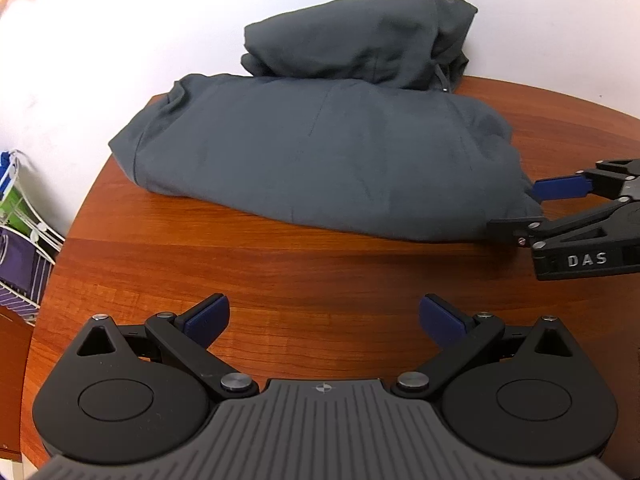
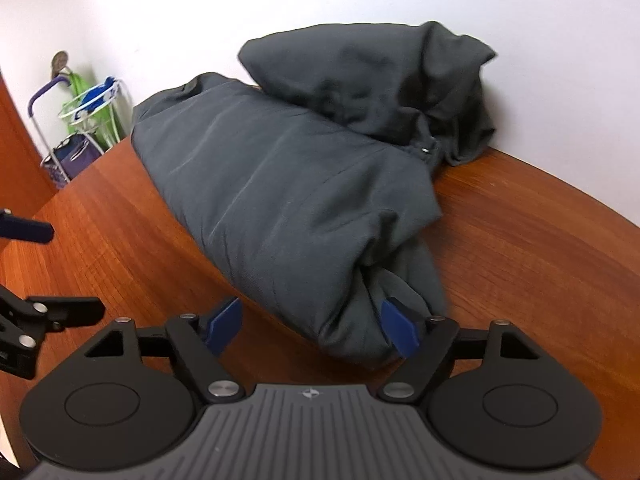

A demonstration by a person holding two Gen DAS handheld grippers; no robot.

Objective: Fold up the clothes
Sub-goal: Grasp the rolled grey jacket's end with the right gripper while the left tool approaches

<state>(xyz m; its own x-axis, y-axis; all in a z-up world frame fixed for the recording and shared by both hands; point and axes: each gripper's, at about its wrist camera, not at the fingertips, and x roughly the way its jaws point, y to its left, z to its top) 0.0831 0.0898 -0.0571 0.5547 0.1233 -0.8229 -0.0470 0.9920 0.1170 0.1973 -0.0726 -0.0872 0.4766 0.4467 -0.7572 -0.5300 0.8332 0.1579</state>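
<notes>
Left hand-held gripper [image 1: 324, 322] is held open over bare counter [image 1: 280, 272]. Right hand-held gripper [image 2: 314, 326] is spread open, nothing clamped, around near corner of grey hoodie [image 2: 288, 200], folded on counter against wall [image 2: 280, 0].

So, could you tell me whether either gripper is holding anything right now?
Nothing is held: the left gripper is open over bare table; the right gripper straddles the dark garment's near corner, unclamped.

A wire rack [image 2: 86, 120] stands beside the wooden table [image 1: 280, 272].
</notes>
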